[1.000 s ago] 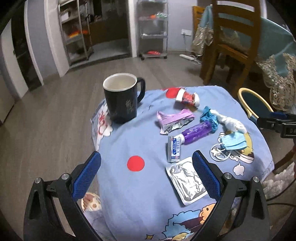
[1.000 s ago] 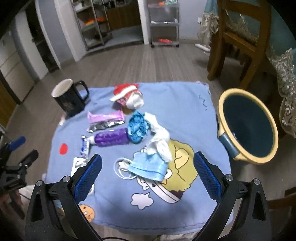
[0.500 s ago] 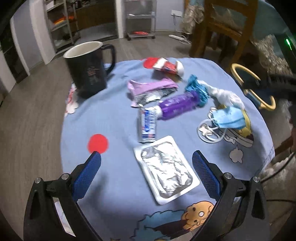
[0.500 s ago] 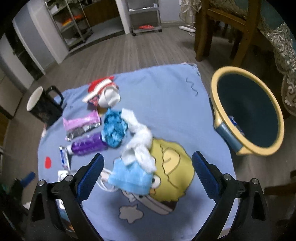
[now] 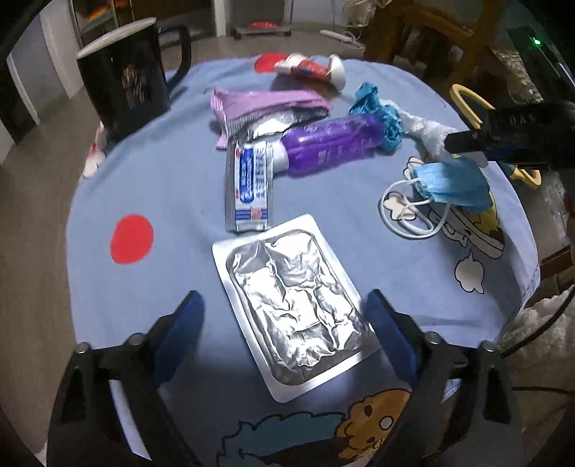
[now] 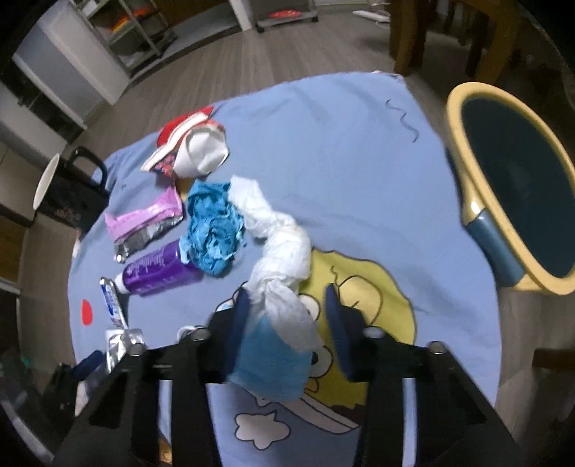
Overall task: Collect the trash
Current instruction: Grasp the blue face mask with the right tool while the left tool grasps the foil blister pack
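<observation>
Trash lies on a blue cartoon cloth (image 5: 161, 186). My left gripper (image 5: 284, 319) is open, its fingers either side of a silver foil blister pack (image 5: 291, 298), just above it. Beyond lie a small tube (image 5: 249, 186), a purple bottle (image 5: 330, 145), a pink wrapper (image 5: 266, 106) and a red-and-white cup (image 5: 312, 68). My right gripper (image 6: 287, 319) is open, straddling a twisted white tissue (image 6: 284, 251) and a blue face mask (image 6: 273, 363). A crumpled blue bag (image 6: 212, 226) lies beside the tissue. A yellow-rimmed bin (image 6: 481, 215) stands to the right.
A black mug (image 5: 124, 77) stands at the cloth's far left corner. A wooden chair (image 5: 431, 32) and a draped table stand behind. Metal shelving stands on the wood floor at the back. The right gripper's body (image 5: 521, 133) shows at the left wrist view's right edge.
Both grippers have come down and forward. The left one now brackets the foil pack. The right one has narrowed and now straddles the tissue and the mask.
</observation>
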A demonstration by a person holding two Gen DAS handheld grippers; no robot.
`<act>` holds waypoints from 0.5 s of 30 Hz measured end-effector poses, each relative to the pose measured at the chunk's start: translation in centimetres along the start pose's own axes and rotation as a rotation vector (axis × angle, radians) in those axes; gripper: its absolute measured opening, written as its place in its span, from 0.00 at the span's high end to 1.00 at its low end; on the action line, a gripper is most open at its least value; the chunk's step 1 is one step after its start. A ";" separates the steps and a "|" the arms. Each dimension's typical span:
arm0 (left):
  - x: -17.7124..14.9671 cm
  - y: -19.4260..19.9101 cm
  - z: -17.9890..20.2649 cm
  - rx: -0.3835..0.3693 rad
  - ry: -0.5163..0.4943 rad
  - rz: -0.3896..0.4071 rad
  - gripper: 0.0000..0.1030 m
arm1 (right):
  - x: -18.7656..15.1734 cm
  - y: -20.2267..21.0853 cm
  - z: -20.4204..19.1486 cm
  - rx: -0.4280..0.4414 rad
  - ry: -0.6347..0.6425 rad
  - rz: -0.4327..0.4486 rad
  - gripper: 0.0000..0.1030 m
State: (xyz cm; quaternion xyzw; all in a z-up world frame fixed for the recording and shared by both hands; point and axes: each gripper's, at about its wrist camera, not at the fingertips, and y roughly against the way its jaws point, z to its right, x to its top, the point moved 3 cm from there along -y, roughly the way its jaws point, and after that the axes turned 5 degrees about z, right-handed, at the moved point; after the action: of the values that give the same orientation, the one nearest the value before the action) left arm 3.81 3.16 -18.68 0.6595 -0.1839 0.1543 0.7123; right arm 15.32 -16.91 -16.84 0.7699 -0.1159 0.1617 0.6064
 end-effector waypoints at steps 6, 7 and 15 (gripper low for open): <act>0.4 0.0 0.2 0.031 -0.007 -0.006 0.37 | 0.3 0.9 -0.2 0.036 -0.002 0.024 0.81; 0.5 0.1 0.2 0.035 -0.005 -0.002 0.38 | 0.4 1.0 -0.2 0.039 0.001 0.029 0.82; 1.0 2.0 -0.1 0.026 0.040 0.027 0.66 | 1.1 3.2 0.0 0.105 -0.020 0.068 0.90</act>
State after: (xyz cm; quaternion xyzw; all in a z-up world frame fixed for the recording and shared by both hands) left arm 3.76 3.35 -16.49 0.6628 -0.1766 0.1793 0.7052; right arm 15.14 -17.64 -13.58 0.7977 -0.1396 0.1806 0.5583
